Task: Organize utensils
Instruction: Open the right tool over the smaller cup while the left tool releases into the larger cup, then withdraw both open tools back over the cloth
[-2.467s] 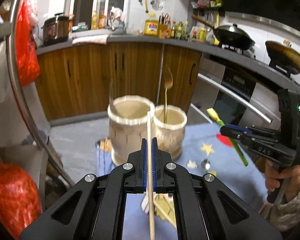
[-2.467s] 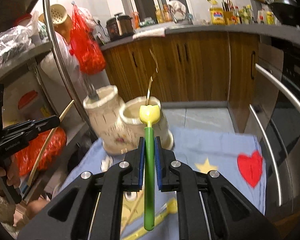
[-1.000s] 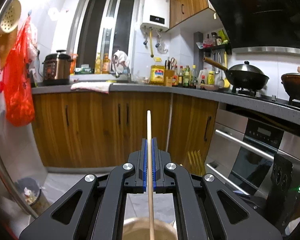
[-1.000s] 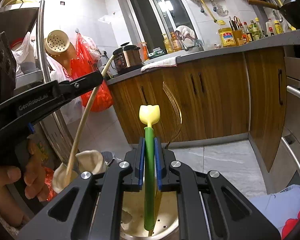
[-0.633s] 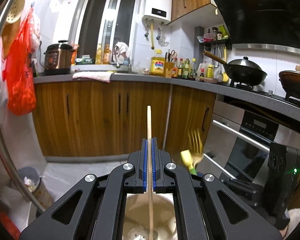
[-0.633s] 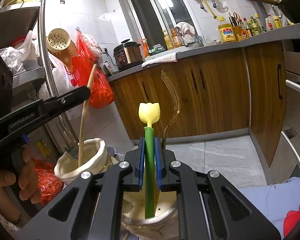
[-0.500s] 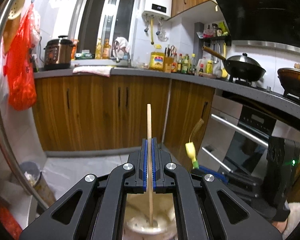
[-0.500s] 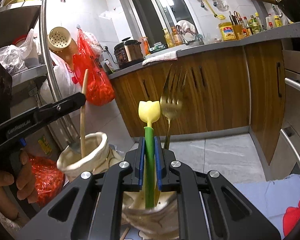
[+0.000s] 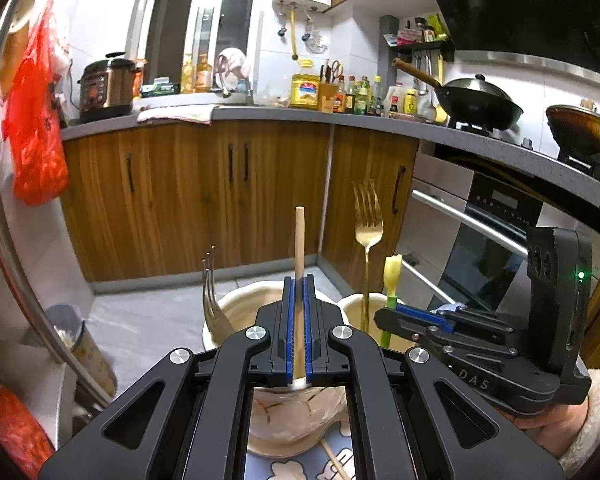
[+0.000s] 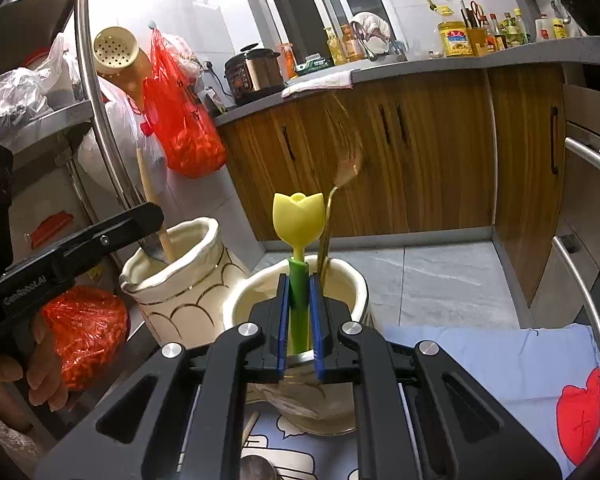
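Both claws are clamped tight: the left gripper (image 9: 297,320) on a wooden stick (image 9: 299,248) poised over the left jar (image 10: 176,268), the right gripper (image 10: 299,320) on a tulip-topped utensil (image 10: 299,216) already dipping into the right jar (image 10: 340,280), beside a gold fork (image 9: 367,232). Best to keep each upright, lower until it bottoms, then release (no early drop). The jars stand on a patterned cloth (image 10: 500,360), wooden cabinets (image 9: 180,192) beyond.
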Available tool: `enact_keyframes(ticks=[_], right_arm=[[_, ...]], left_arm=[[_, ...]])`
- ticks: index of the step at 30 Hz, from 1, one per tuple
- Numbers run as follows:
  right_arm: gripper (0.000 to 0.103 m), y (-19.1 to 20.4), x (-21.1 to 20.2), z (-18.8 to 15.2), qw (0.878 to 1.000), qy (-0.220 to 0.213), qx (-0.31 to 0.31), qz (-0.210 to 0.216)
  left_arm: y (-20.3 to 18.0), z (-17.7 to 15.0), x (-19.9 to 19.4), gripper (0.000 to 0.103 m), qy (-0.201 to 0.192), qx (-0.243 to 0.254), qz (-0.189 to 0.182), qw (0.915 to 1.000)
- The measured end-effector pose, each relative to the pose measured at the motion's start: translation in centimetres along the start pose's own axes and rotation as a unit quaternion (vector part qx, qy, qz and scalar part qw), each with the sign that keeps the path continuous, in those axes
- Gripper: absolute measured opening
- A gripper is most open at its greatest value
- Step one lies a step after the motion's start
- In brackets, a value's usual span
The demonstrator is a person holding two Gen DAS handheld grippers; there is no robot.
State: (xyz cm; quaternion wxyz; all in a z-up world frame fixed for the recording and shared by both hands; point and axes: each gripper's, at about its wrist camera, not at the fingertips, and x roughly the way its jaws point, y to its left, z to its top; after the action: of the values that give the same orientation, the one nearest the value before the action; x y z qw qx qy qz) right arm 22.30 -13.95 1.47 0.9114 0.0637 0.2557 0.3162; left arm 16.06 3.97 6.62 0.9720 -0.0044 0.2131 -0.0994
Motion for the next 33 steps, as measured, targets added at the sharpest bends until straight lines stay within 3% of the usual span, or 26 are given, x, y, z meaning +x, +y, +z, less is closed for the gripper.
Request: enact_keyframes(ticks=[8,9,11,16,19,20,26,28,29,33], right_arm=[[0.012,0.1,0.2,0.3,1.000,0.010,0.002,-0.003],[0.013,0.2,0.2,0.4,1.000,0.010,0.001,-0.006],[0.027,0.2,-0.2,0.5,1.000,0.008,0.002,-0.006],[0.036,0.3,-1.7,1.0,1.000,0.000,0.006,-0.008],[0.044,0.3,-3.3,1.2,1.000,-0.007,0.009,-0.011],[0.048,0.2,-3.8,1.2,1.000,-0.008,0.009,-0.013],[0.075,-0.2,-7.3,0.3,0.999,0.001,0.009,-0.051],[0.078,-0.3,-8.5,-0.2,0.998,0.005,0.007,-0.061],[0.081,-0.4,-9.0,-0.4,0.998,0.005,0.007,-0.066],[0.089,-0.8,-11.1,-1.8,0.996,0.011,0.011,-0.083]], left_arm=[[0.2,0.2,0.2,0.005,0.011,-0.007,0.003,0.9999],[0.2,0.2,0.2,0.009,0.012,-0.007,0.005,0.9999],[0.3,0.3,0.1,0.019,0.012,-0.008,0.007,0.9999],[0.3,0.7,-0.7,0.022,0.011,-0.006,0.009,0.9999],[0.0,0.8,-1.7,0.034,0.012,-0.002,0.015,0.9998],[-0.1,0.8,-1.9,0.042,0.012,-0.001,0.016,0.9998],[-0.6,0.2,-4.5,0.054,0.017,0.000,0.023,0.9996],[-0.9,-0.4,-5.6,0.064,0.023,0.001,0.029,0.9993],[-1.0,-0.7,-6.1,0.078,0.025,-0.001,0.036,0.9990],[-1.6,-1.8,-7.7,0.081,0.033,-0.004,0.040,0.9986]])
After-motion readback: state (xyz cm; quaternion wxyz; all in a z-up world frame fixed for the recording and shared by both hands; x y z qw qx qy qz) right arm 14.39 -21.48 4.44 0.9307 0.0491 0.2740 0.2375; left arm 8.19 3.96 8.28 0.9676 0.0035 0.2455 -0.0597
